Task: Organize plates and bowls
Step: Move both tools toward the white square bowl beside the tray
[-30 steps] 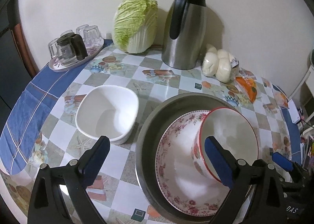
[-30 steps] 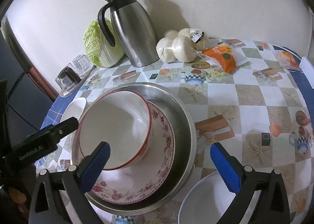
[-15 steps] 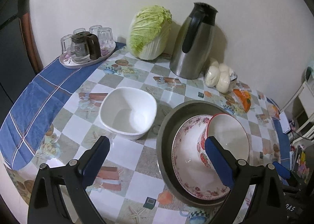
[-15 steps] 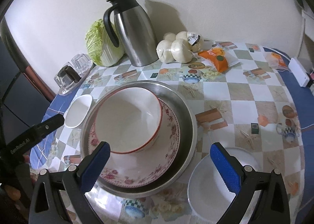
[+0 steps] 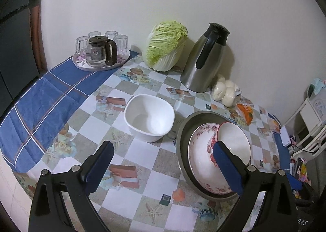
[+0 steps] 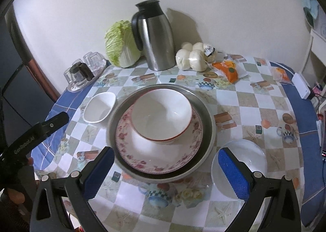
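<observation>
On the table [image 6: 254, 109], the red-rimmed bowl [image 6: 162, 116] nests in the floral plate [image 6: 159, 150] inside the metal pan [image 6: 209, 130], largest lowest for stability; both hand-held grippers, left [image 5: 163, 166] and right [image 6: 166, 173], hover with jaws apart, empty, while the square white bowl [image 5: 149, 117] and glass plate [image 6: 250, 156] remain loose beside it.

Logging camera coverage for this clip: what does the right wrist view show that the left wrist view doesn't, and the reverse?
Only the right wrist view shows the round white plate lying apart from the metal pan, partly behind the open right gripper, and the left gripper from outside.

Only the left wrist view shows the open left gripper from behind, empty above the tablecloth.

Both show the red-rimmed bowl on the floral plate inside the pan, the square white bowl, the cabbage, the steel thermos and the glasses tray.
</observation>
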A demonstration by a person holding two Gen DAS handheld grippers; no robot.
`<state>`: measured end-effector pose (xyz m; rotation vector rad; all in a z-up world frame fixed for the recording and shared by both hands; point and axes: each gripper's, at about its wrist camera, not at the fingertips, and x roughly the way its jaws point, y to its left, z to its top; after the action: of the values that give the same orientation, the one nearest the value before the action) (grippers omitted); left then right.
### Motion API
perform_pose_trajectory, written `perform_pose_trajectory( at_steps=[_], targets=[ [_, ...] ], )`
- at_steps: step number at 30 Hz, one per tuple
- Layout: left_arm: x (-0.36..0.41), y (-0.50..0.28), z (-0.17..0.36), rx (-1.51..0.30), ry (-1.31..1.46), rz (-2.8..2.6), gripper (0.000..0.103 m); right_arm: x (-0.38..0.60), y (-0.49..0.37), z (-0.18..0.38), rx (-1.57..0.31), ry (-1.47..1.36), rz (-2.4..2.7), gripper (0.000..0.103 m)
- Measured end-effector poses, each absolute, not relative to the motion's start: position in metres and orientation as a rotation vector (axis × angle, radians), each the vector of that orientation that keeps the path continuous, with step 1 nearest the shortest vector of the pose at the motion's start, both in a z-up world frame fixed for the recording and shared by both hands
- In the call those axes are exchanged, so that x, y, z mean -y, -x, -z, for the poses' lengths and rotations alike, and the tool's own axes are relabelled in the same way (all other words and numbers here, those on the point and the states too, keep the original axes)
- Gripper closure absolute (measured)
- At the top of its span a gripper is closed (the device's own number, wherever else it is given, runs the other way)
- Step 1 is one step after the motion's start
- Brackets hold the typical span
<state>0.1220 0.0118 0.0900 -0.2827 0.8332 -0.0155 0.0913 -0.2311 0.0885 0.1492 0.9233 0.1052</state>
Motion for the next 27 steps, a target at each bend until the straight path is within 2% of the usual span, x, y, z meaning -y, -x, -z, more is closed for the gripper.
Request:
perform_pose_trajectory(
  at_steps=[14,27],
  targets=[
    [-0.087,-0.103,-0.098,-0.814,0.354,0.007,0.005,0.158,-0.082,-0.110,-0.913,-0.082,-0.149,0.000],
    [-0.141,-0.142,-0.081,-0.895,0.380,0.043,0.005,0.101,-0.122,-0.104,-0.947,-0.090,-0.172,0.000]
  ],
)
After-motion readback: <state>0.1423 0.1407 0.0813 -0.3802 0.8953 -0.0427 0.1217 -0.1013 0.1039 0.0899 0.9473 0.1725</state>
